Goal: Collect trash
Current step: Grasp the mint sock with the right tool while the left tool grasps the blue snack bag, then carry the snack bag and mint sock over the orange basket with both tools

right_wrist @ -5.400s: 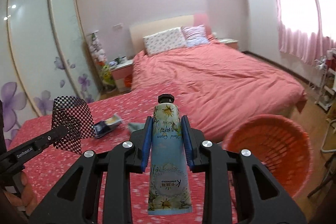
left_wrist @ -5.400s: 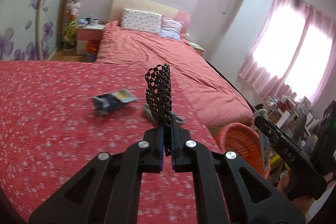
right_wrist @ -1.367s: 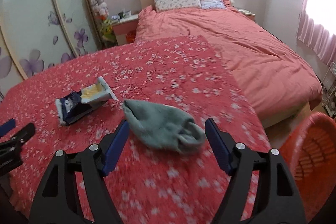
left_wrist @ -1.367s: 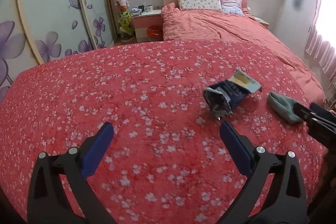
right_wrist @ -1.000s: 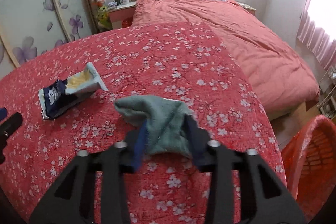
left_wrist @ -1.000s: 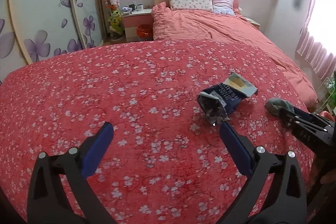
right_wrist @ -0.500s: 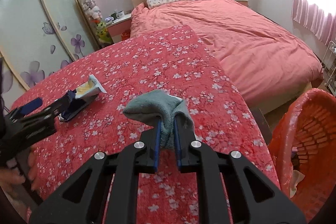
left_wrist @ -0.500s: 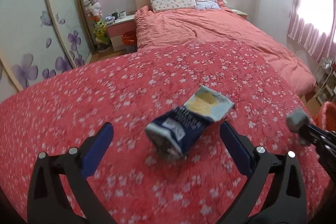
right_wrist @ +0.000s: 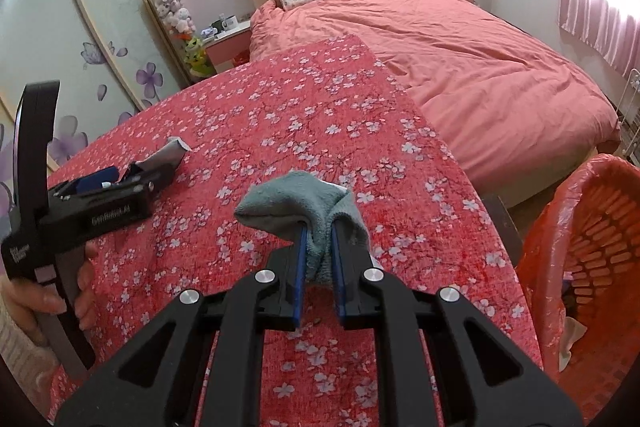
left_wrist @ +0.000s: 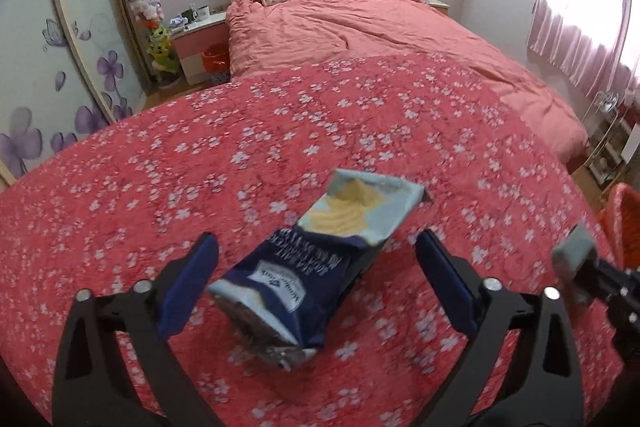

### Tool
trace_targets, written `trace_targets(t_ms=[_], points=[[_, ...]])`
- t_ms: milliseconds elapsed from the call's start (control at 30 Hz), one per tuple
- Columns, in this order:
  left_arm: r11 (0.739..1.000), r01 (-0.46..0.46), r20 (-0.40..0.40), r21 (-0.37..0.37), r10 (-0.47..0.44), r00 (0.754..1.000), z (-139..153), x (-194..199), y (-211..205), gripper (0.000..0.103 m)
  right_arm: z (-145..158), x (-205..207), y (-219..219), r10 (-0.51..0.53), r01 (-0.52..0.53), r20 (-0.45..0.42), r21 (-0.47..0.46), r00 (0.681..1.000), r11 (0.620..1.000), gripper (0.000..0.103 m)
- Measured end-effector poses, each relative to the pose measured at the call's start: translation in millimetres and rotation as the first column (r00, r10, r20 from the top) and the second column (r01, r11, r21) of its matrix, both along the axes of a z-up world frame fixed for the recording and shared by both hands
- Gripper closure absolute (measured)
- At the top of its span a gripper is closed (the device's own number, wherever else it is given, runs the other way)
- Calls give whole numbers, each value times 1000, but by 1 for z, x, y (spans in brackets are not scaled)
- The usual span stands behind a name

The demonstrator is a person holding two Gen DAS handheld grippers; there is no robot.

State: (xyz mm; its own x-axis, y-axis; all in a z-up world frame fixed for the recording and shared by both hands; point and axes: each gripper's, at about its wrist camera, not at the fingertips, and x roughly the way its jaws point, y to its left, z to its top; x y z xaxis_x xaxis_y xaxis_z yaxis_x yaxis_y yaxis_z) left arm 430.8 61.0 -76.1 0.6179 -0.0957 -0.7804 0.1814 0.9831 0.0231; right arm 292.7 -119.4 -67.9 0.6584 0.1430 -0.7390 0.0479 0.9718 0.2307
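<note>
Left wrist view: looks forward and steeply down along the left gripper point(left_wrist: 316, 281), close over the floral surface point(left_wrist: 168, 163), facing the bed point(left_wrist: 360, 27) and headboard wall. A packet point(left_wrist: 320, 267) fills its near centre.

Right wrist view: set further right, same heading and similar downward tilt, close to the surface edge, a basket point(right_wrist: 592, 255) at its right margin.

Shared ground: surface, bed, wardrobe doors point(right_wrist: 80, 15), curtain point(left_wrist: 580, 27). Each view catches the other gripper at its margin: the right gripper point(left_wrist: 592, 279) at right in the left view, the left at left in the right view.
</note>
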Motion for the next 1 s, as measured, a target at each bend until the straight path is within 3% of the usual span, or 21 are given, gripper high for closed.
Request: trace_targets(t_ms=[67, 467, 633, 1000], points=[[1000, 8, -13, -21, -8, 1000, -2, 2, -1, 25, 0, 0, 0, -2, 2, -1, 1, 1000, 1000, 91], [992, -30, -20, -124, 27, 999, 3, -5, 14, 65, 5, -10, 0, -12, 12, 10, 8, 1000, 1000, 91], [989, -69, -10, -130, 68, 998, 8, -19, 20, 73, 12, -19, -2, -20, 19, 26, 11, 999, 1000, 91], [988, -101, 65, -118, 109, 992, 46, -70, 21, 74, 36, -48, -7, -41, 40, 77, 16, 996, 999, 91]])
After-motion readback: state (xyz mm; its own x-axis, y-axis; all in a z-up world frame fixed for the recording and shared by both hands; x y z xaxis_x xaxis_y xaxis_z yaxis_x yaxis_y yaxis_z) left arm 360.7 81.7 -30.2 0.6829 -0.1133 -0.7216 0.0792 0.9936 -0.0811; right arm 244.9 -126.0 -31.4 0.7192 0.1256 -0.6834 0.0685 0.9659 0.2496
